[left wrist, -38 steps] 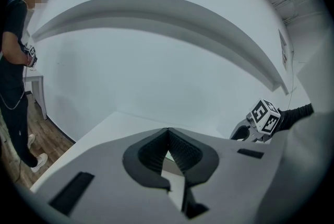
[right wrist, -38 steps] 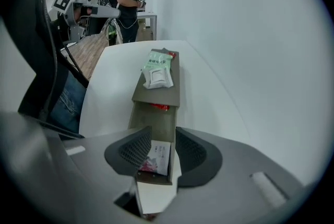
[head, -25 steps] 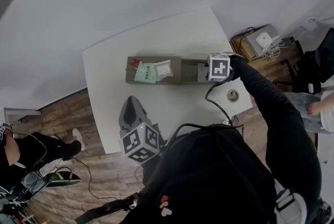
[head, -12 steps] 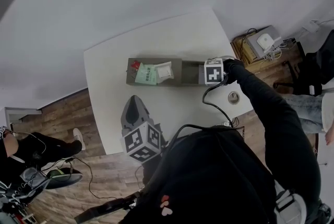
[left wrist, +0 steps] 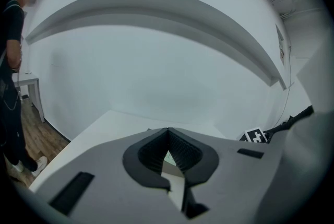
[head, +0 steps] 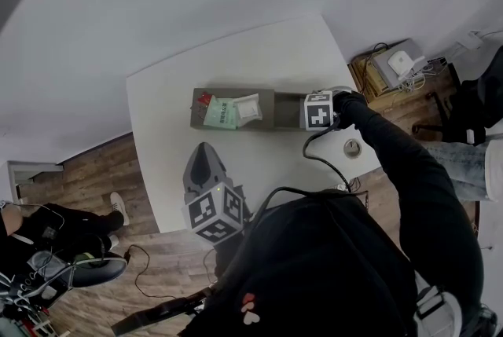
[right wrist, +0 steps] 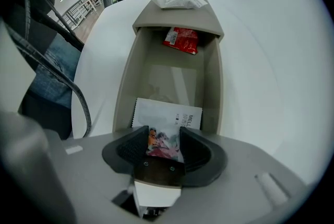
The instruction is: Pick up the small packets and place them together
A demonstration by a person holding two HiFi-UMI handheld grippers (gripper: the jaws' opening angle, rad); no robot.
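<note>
A tray [head: 266, 119] holding packets [head: 228, 111] sits on the table [head: 259, 53].

The person is wearing a black long sleeve [head: 409, 170]. The grey left gripper [left wrist: 168, 137] and right gripper [right wrist: 164, 144] are carrying black ribbed pads [right wrist: 194, 150], 2 screws [right wrist: 144, 164] showing at the right pads' 6 o'clock. Black-and-white marker cubes [head: 214, 211] are topping both, a black cable [head: 308, 147] trailing from the right one

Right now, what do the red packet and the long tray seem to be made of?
The red packet looks like glossy plastic film: it is crinkled and catches light. The tray seems rigid and matte, beige-grey with smooth walls, perhaps plastic or coated board; I cannot tell which.
</note>
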